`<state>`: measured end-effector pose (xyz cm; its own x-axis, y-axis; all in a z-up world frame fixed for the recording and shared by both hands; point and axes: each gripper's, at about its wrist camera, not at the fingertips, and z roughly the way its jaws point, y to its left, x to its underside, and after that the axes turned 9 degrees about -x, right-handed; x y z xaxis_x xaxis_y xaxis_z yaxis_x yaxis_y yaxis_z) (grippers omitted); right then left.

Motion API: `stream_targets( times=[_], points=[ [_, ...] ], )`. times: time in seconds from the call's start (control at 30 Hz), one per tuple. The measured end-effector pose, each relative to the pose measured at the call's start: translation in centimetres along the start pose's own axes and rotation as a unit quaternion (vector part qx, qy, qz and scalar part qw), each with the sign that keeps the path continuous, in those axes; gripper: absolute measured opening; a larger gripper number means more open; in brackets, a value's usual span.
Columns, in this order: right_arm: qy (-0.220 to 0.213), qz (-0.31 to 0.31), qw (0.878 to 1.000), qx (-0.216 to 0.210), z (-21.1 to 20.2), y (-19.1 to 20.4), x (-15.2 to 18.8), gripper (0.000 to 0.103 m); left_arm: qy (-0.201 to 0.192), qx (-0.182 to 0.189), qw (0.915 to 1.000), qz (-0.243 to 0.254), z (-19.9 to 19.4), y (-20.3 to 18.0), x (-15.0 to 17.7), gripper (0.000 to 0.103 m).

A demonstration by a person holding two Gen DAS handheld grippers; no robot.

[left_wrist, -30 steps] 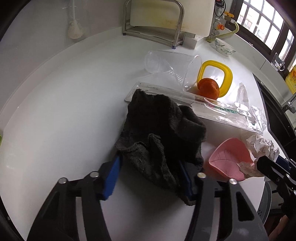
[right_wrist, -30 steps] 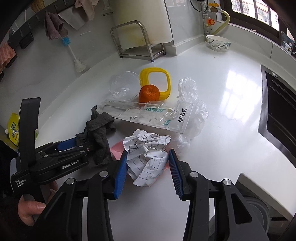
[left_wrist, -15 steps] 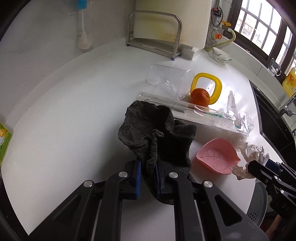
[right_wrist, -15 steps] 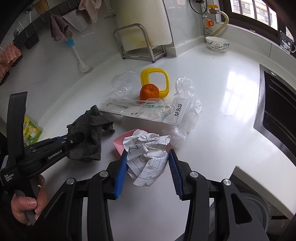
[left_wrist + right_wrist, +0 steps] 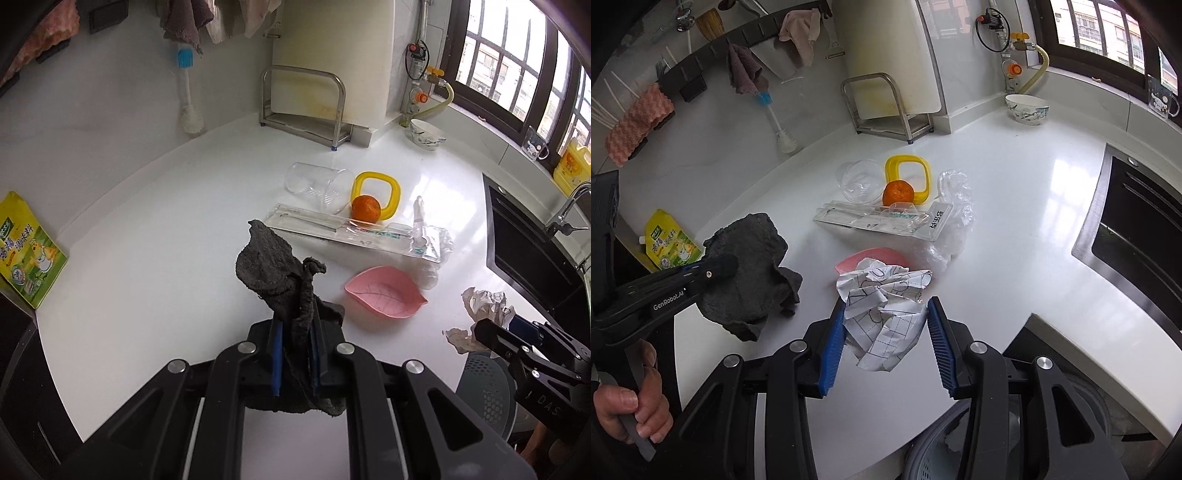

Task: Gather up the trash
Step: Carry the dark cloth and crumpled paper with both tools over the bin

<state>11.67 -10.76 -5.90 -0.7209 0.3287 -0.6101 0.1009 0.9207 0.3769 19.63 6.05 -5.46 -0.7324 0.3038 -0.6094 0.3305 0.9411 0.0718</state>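
Crumpled paper (image 5: 886,310) pinched in right gripper (image 5: 886,343) jaws, dark rag (image 5: 284,280) in left gripper (image 5: 295,363) jaws; both lifted, next a drop into bin (image 5: 945,454) below bench (image 5: 1015,229) near edge.

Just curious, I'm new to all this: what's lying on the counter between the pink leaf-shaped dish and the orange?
In both views, a long clear plastic package lies flat across that stretch, between the pink dish and the orange.

Crumpled gridded paper (image 5: 886,310) and dark rag (image 5: 280,273), both aloft
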Motion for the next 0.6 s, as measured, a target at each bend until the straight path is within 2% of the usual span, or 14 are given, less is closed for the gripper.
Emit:
stream_targets(
  times=[0.33,0.6],
  points=[
    [-0.003,-0.005,1.000,-0.018,-5.0,-2.1,2.5,0.042,-0.014,-0.006,0.9999,0.003,-5.7,-4.5,2.8,0.011],
    [0.008,-0.012,1.000,-0.025,-8.9,-5.2,5.2,0.042,0.000,-0.012,0.9999,0.002,-8.3,-9.5,6.0,0.011]
  ],
)
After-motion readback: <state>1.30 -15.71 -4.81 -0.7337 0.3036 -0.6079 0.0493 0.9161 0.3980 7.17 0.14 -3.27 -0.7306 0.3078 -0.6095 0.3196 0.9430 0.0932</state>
